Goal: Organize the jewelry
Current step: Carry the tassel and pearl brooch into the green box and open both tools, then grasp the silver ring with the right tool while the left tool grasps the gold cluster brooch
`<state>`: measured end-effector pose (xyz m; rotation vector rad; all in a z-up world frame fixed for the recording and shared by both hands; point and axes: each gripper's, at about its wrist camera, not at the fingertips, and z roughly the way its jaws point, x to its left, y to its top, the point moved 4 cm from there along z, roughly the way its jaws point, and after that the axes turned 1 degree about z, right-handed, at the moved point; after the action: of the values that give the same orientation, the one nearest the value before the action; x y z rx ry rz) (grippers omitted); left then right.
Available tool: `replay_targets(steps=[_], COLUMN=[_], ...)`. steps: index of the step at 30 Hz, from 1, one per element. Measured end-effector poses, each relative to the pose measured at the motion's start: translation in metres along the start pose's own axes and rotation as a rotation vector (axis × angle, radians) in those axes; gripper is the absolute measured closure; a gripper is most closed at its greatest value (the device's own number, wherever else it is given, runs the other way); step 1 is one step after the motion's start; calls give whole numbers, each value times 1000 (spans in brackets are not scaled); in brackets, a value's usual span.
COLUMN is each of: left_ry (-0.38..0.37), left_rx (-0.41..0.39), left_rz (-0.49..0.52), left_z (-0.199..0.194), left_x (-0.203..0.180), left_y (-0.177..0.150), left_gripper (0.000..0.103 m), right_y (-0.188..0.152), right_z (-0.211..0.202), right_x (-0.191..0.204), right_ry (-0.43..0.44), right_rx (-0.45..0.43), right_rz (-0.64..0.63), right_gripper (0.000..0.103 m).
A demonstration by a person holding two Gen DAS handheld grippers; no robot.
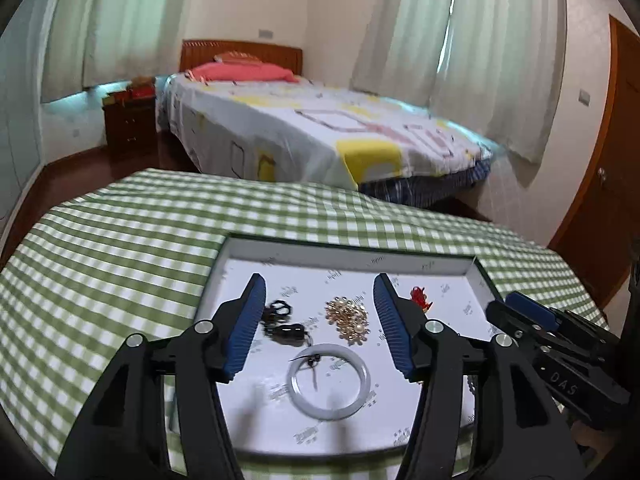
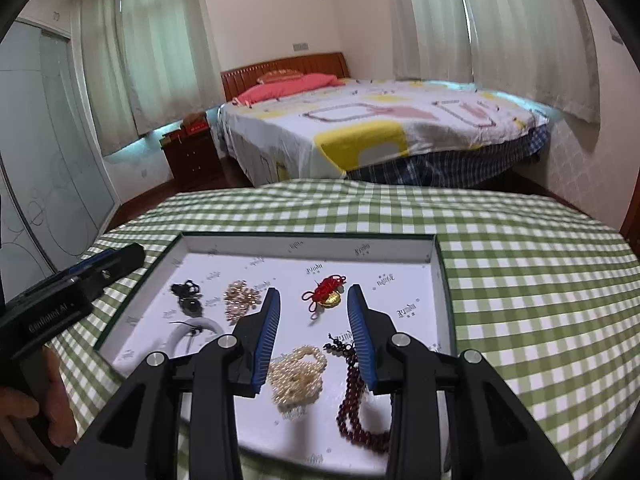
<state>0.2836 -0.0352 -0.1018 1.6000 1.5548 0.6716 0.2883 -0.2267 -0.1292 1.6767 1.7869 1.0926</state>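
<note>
**Six pieces in the tray, both grippers empty**

Six pieces of jewelry lie inside the white tray (image 2: 434, 264) on the green checked tablecloth (image 2: 520, 280), and nothing shows outside it, so the sorting looks close to done, though the lower edge of each view is hidden by your tools.

In the left wrist view, your left gripper (image 1: 320, 320) hangs above the tray centre with its jaws partly spread and nothing between them; below it lie the pale bangle (image 1: 329, 380), the black cord piece (image 1: 282, 322) and the gold bead cluster (image 1: 347, 316).

In the right wrist view, your right gripper (image 2: 312, 332) stands narrower but also apart, gripping nothing. Below it sits the cream pearl strand (image 2: 296, 376), with the dark red bead strand (image 2: 356, 400) at lower right and the red knot charm (image 2: 326, 294) toward the frame centre.

What remains, if anything, is spacing: the pearl and red strands lie just beside each other.
</note>
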Motion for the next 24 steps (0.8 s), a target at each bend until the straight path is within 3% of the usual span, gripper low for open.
replay_targets(steps=[9,24], left_ry=[49,83], left_rx=[-72,-35], left_rz=[-3,-3], left_z=[-55,-89], left_x=[18,27], left_y=[-17,-89], left_gripper=[44,43], right_y=[-15,-94], right_z=[-44,-73], right_x=[16,6], right_ry=[-12,-55], right_rx=[-63,-25], right_rz=[-29,-12], right_gripper=[65,65])
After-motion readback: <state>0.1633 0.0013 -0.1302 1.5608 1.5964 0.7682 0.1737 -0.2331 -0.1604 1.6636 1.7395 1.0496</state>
